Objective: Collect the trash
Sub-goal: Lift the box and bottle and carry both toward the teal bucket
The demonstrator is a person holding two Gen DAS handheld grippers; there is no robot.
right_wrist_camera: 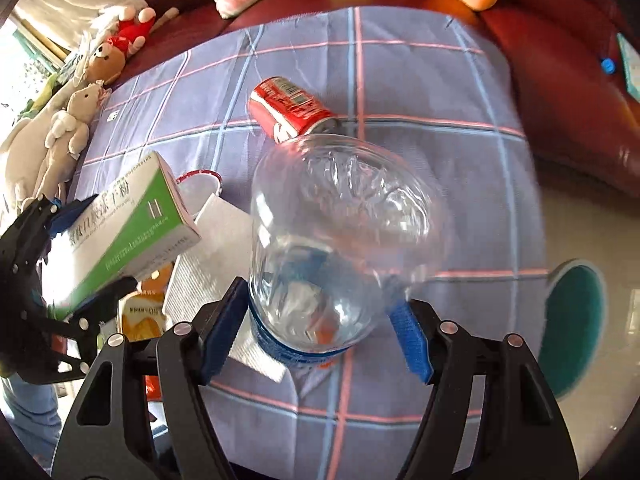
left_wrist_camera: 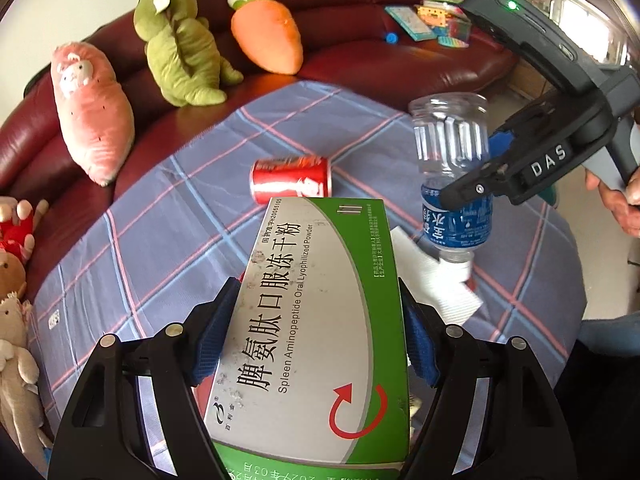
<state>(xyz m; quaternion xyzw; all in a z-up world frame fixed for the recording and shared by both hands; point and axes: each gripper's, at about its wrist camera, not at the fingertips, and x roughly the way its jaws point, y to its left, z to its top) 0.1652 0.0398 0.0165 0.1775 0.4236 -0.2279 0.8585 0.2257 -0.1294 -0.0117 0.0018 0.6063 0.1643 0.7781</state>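
Green-white cardboard medicine box point(left_wrist_camera: 316, 320) pinched betw left gripper point(left_wrist_camera: 316, 340) fingers; clear plastic bottle w/ blue label point(right_wrist_camera: 332, 256) pinched betw right gripper point(right_wrist_camera: 320, 320) fingers. Red can point(left_wrist_camera: 291, 178) on worktop beyond.

room — dark red leather sofa point(left_wrist_camera: 360, 64) | checked tablecloth point(left_wrist_camera: 168, 216) | pale floor point(right_wrist_camera: 580, 232) — daylight

A home living room: red leather sofa point(left_wrist_camera: 360, 40) lined with plush toys point(left_wrist_camera: 180, 44).
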